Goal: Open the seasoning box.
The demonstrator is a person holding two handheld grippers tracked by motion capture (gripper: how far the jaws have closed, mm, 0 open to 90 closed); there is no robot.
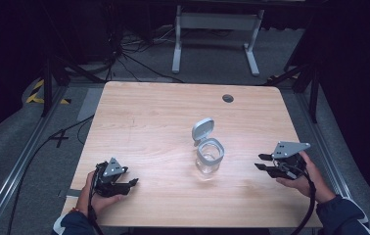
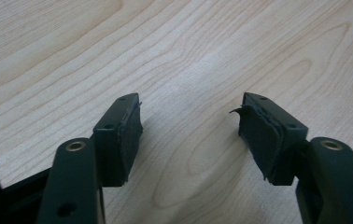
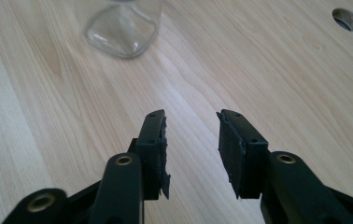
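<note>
At about 7 o'clock on the wooden table (image 1: 163, 112), the left gripper (image 1: 133, 182) sits in the person's left hand (image 1: 100, 198), low over the near edge, its jaws spread wide with nothing between them; the left gripper view shows the two black pads (image 2: 121, 135) well apart above bare wood grain, touching nothing, and one pad's rubber facing looks frayed at its tip. At about 4 o'clock, the right gripper (image 1: 262, 162) is held in the right hand (image 1: 305, 181), its grey three-cornered plate on top and its cable trailing back toward the sleeve; its jaws point toward the table's middle and stand partly apart, a narrower gap than the left's, and they too grip nothing. In the right gripper view the gap between the pads (image 3: 155, 149) frames plain tabletop, with the base of the glass jar (image 3: 121, 28) farther off at 11 o'clock. The jar (image 1: 209, 157) stands upright near the table's centre, well apart from both grippers, clear-walled with a grey collar, and its grey hinged lid (image 1: 202, 129) is flipped up and back toward 12 o'clock. It appears empty. Beyond it, at about 1 o'clock near the far edge, is a round cable hole (image 1: 228, 98).
</note>
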